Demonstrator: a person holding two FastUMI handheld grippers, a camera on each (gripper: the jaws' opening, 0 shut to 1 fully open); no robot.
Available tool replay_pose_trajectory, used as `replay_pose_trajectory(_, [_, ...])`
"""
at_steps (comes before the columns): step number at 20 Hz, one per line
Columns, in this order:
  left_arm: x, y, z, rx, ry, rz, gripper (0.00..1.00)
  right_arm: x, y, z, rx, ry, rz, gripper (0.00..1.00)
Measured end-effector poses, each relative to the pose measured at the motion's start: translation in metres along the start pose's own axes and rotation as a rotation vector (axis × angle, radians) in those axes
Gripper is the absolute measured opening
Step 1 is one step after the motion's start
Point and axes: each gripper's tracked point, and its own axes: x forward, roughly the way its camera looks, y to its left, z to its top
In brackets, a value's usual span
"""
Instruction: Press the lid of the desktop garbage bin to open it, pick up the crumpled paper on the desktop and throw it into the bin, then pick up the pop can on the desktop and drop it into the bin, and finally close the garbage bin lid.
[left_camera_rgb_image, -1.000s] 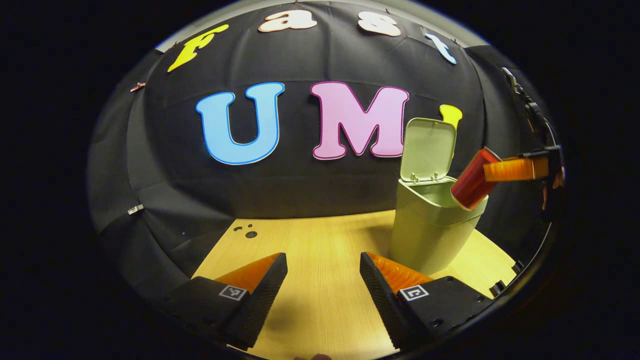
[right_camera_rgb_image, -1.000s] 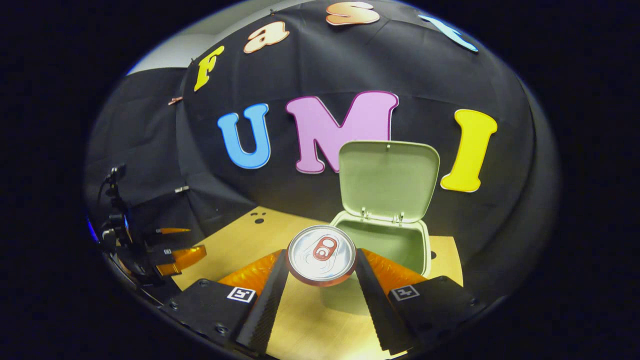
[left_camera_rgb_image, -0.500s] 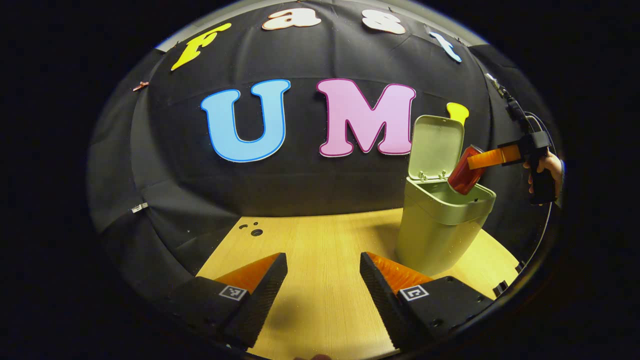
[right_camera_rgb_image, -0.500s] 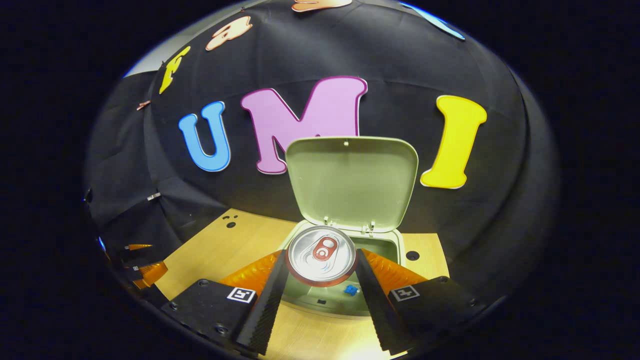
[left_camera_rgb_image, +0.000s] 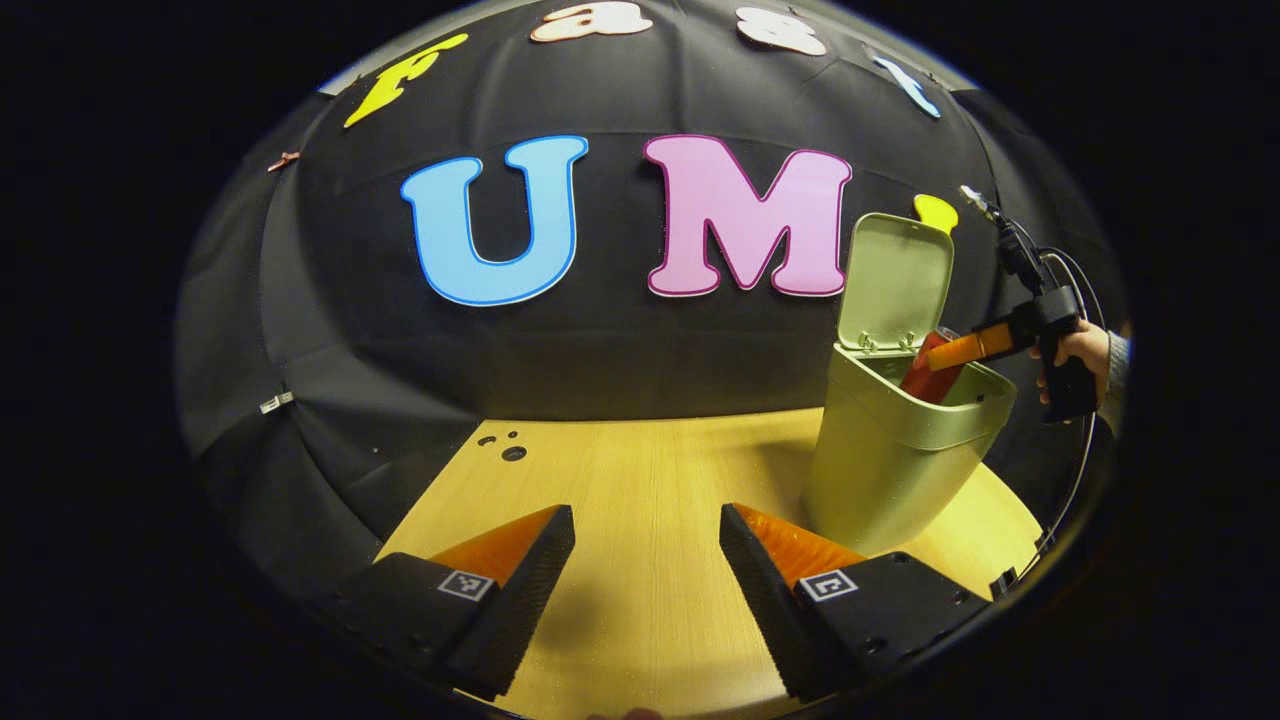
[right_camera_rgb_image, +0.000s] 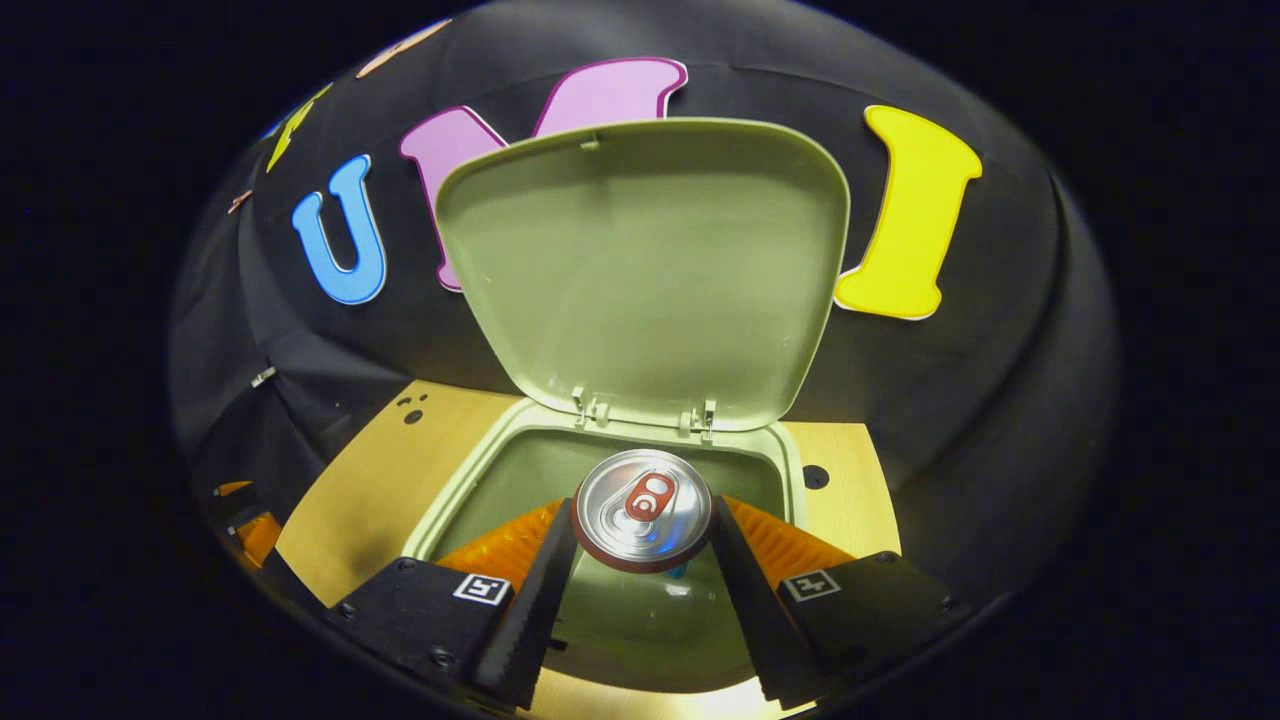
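Note:
A pale green garbage bin (left_camera_rgb_image: 890, 450) stands on the wooden desktop (left_camera_rgb_image: 640, 500) with its lid (right_camera_rgb_image: 640, 260) tipped up and back. My right gripper (right_camera_rgb_image: 640, 530) is shut on a red pop can (right_camera_rgb_image: 640, 510), whose silver top faces the camera. The can hangs over the bin's open mouth (right_camera_rgb_image: 510, 480). In the left gripper view the red can (left_camera_rgb_image: 928, 368) dips partly below the bin's rim, held by the right gripper (left_camera_rgb_image: 965, 350) in a person's hand (left_camera_rgb_image: 1085, 350). My left gripper (left_camera_rgb_image: 645, 560) hovers open over the desktop, left of the bin, holding nothing. The bin's inside is mostly hidden.
The black cloth wall (left_camera_rgb_image: 600, 350) rises just behind the desk. A few small holes (left_camera_rgb_image: 505, 447) mark the desktop's far left, and one more hole (right_camera_rgb_image: 815, 476) lies right of the bin. Cables (left_camera_rgb_image: 1030, 260) trail from the right gripper.
My right gripper has carried the can forward and down, from in front of the bin to over its open mouth. The left gripper has shifted only slightly and stays open.

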Motion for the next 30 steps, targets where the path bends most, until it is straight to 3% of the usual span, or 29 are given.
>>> replay_pose_trajectory(1, [0.002,0.0,-0.002,-0.003,0.005,0.002,0.95,0.004,-0.001,-0.003,-0.002,0.01,0.0,0.83])
replay_pose_trajectory(18, [-0.001,0.008,-0.011,-0.016,0.028,0.039,0.95,0.022,-0.008,-0.007,-0.003,0.022,-0.007,0.85])
replay_pose_trajectory(30, [-0.022,0.001,-0.009,-0.004,-0.002,0.011,0.95,-0.031,-0.002,0.013,0.008,-0.067,-0.011,0.85])
